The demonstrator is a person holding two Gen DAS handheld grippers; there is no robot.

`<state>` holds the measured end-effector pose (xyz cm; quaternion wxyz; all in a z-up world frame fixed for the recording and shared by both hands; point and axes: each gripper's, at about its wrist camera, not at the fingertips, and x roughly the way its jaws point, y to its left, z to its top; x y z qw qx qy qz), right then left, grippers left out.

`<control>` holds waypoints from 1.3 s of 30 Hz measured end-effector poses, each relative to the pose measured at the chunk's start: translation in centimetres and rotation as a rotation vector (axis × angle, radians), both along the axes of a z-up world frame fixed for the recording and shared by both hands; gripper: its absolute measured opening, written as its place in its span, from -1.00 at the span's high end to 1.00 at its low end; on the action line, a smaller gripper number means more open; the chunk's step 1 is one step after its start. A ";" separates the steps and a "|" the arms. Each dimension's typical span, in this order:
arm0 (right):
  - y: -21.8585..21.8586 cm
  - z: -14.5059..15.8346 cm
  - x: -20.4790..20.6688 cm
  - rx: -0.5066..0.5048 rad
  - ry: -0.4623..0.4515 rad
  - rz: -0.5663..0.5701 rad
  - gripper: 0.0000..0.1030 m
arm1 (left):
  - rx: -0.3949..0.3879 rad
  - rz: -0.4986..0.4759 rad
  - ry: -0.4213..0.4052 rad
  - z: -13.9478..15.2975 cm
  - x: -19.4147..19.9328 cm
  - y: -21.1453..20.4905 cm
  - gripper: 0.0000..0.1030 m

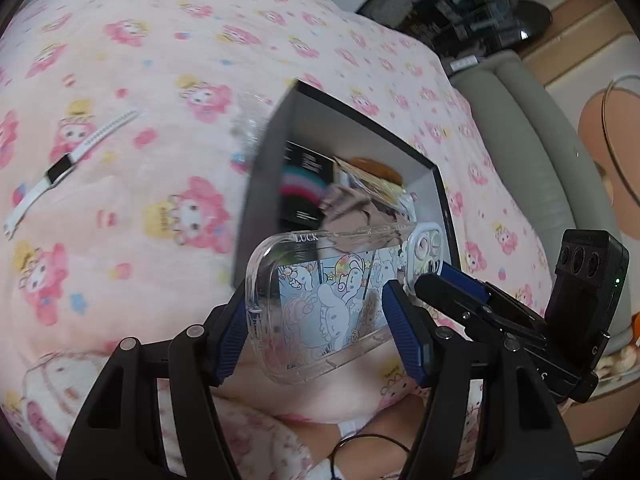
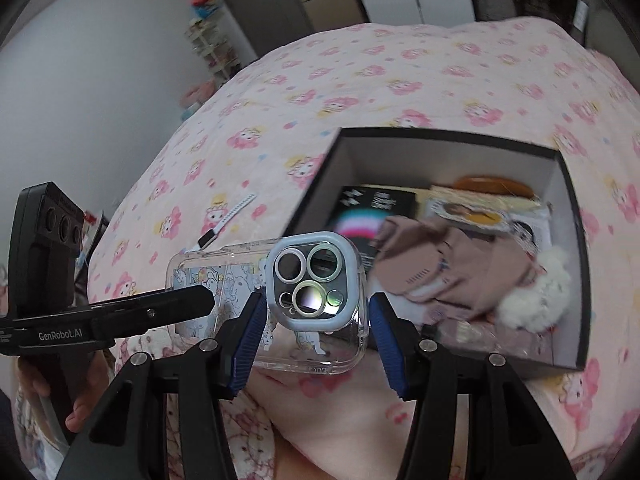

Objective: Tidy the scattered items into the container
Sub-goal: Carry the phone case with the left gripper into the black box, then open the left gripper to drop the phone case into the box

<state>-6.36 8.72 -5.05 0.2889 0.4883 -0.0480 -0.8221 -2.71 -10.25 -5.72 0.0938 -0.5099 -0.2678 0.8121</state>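
Note:
A clear phone case [image 1: 332, 304] with cartoon print and a pale blue camera frame is held in the air just in front of the black box [image 1: 276, 132]. My left gripper [image 1: 316, 316] is shut on its printed end. My right gripper [image 2: 316, 320] is shut on the camera end [image 2: 316, 276], and its fingers [image 1: 448, 284] show in the left wrist view. The black box [image 2: 576, 248] holds a pink garment [image 2: 448, 268], a black card and other items. A white watch band [image 1: 68, 164] lies on the pink bedcover, also in the right wrist view [image 2: 228, 220].
The pink patterned bedcover [image 1: 160, 60] covers the bed. A grey padded bed edge [image 1: 520, 140] runs along the right, with floor beyond. A clear plastic piece [image 1: 248, 124] lies by the box's left wall. A wall and shelf [image 2: 208, 40] stand behind the bed.

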 end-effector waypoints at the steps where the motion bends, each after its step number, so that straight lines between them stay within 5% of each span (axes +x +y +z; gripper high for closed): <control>1: 0.7 -0.1 -0.3 0.000 -0.005 -0.008 0.04 | 0.004 -0.013 -0.003 0.1 -0.7 0.6 -0.26; 4: 2.5 0.3 -2.3 0.032 0.016 -0.037 0.04 | 0.036 -0.050 0.025 1.2 -4.0 2.1 -0.26; 10: 3.7 0.8 -9.5 0.090 0.055 -0.050 0.04 | -0.055 -0.046 0.013 1.4 -11.7 4.7 -0.26; 21: 6.6 -9.2 -16.7 0.033 -0.185 -0.090 0.05 | -0.143 -0.068 -0.163 -7.4 -19.6 6.9 -0.25; 24: 6.3 -8.9 -16.7 0.050 -0.166 -0.097 0.05 | -0.214 -0.062 -0.174 -7.5 -19.5 7.6 -0.25; 29: 7.7 -6.1 -15.9 -0.007 -0.092 -0.147 0.05 | -0.286 -0.013 -0.061 -4.6 -17.0 7.6 -0.20; 32: 8.1 -4.9 -15.1 -0.005 -0.055 -0.172 0.05 | -0.268 -0.041 -0.038 -4.0 -15.9 7.9 -0.03; 36: 7.6 -6.2 -15.1 0.065 -0.103 -0.163 0.12 | -0.211 -0.148 -0.060 -4.8 -14.5 9.8 0.08; 39: 7.4 -7.6 -16.0 0.107 -0.151 -0.167 0.15 | -0.241 -0.190 -0.087 -6.0 -14.2 11.3 0.15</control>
